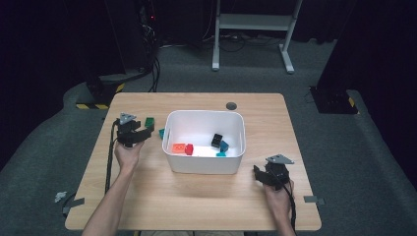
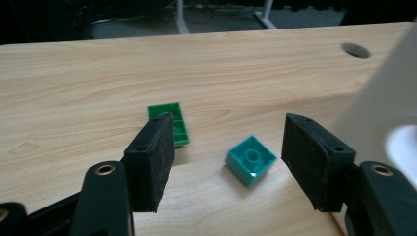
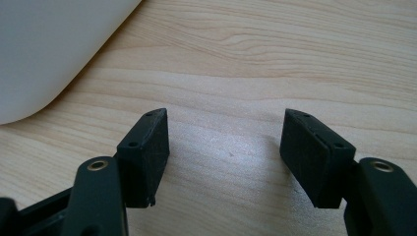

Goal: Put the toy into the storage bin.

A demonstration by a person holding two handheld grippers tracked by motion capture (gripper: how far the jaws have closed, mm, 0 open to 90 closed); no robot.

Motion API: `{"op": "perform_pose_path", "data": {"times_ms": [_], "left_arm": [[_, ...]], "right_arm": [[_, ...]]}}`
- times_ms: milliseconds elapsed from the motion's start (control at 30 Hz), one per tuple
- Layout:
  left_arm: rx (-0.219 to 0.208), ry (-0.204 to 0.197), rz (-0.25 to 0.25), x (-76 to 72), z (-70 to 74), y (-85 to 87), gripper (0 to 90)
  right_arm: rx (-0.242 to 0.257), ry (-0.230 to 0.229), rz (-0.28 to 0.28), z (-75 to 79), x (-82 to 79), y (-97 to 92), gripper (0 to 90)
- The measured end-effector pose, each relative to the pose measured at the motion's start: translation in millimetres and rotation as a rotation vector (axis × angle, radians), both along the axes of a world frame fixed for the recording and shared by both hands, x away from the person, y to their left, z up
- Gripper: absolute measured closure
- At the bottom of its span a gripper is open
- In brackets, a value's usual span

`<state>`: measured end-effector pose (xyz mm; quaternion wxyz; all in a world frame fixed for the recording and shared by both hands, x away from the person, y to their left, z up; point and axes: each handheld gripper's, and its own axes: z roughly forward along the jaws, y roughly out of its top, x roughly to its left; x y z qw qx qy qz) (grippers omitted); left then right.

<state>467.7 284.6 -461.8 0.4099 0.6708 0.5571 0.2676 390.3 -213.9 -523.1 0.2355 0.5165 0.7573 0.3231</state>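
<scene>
Daylight shows between the jaws of the left gripper, which stand apart and grip nothing; the small teal plastic brick lies on the light wooden desk between them, touching neither pad. A green plastic brick rests just beyond the left jaw. Both bricks sit near the desk's left edge, beside the white plastic bin at its middle. Near the desk's right front corner, the right gripper hangs open over bare wood, holding nothing.

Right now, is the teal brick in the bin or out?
Out. The teal brick lies on the table beside the bin, between the open left gripper's jaws.
</scene>
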Motion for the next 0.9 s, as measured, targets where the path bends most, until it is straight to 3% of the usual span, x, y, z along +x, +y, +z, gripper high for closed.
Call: {"op": "perform_pose_path", "data": {"times_ms": [367, 500, 700, 767, 900], "left_arm": [[0.019, 0.019, 0.08, 27.5, -29.0, 3.3, 37.4], [0.02, 0.042, 0.083, 33.5, -30.8, 5.4, 36.7], [0.024, 0.029, 0.097, 43.2, -30.5, 3.7, 37.4], [0.025, 0.062, 0.1, 49.5, -32.9, 3.3, 35.3], [0.016, 0.056, 0.113, 58.3, -36.8, -1.9, 35.3]], "right_arm": [[0.003, 0.004, -0.004, 0.1, -0.9, 0.5, 35.4], [0.002, 0.003, -0.005, 0.1, -0.9, 0.6, 35.3], [0.002, 0.003, -0.004, 0.1, -0.9, 0.7, 35.4], [0.002, 0.003, -0.004, 0.0, -1.0, 0.7, 35.3], [0.003, 0.003, -0.004, 0.0, -0.9, 0.7, 35.3]]}}
